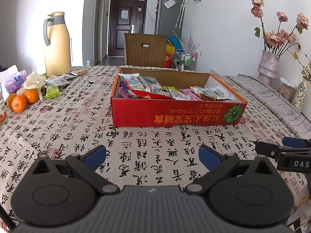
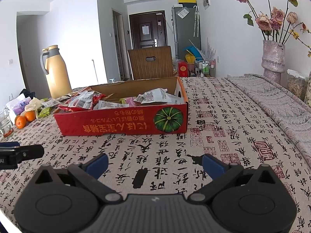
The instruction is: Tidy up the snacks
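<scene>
A red cardboard box with a green pumpkin picture sits mid-table and holds several snack packets; the right wrist view shows the same box to the left of centre. More loose packets lie on the cloth at the far left near the flask. My left gripper hovers low over the tablecloth in front of the box, open, nothing between its blue pads. My right gripper is likewise open and empty, nearer the table's right side. Each gripper's tip shows at the edge of the other's view.
A cream thermos flask, oranges, a tissue pack and a glass crowd the left side. A vase of dried roses and jars stand on the right. A brown chair is behind the table.
</scene>
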A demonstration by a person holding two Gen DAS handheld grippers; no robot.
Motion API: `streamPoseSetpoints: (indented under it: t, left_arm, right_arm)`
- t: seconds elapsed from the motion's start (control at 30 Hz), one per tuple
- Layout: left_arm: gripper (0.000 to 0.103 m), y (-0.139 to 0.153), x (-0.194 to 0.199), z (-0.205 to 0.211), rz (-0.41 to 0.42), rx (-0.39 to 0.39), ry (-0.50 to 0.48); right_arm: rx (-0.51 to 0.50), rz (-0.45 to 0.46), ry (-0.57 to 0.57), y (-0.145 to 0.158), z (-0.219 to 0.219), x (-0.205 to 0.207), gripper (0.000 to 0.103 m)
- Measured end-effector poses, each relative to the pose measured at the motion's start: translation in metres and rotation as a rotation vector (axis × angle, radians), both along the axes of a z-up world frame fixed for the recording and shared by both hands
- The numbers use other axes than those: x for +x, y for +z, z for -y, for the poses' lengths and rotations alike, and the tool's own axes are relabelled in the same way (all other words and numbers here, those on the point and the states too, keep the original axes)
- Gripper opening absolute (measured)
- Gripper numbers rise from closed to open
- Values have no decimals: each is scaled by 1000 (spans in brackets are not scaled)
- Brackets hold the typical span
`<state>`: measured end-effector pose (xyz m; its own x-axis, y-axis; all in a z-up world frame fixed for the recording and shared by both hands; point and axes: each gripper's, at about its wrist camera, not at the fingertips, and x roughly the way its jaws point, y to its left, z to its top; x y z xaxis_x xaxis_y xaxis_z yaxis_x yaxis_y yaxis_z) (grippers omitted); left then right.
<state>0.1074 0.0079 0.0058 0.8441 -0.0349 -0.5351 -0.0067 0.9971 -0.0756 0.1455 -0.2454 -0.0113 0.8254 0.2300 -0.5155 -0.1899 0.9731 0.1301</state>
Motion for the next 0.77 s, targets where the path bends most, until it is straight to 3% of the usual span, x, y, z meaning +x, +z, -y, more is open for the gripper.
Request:
streamPoseSetpoints:
  t: [0.77]
  left_arm:
    - [103,0,4,-2,2,-6,-6]
  right_arm:
    - [-9,-11,6,-5,-2,2,103]
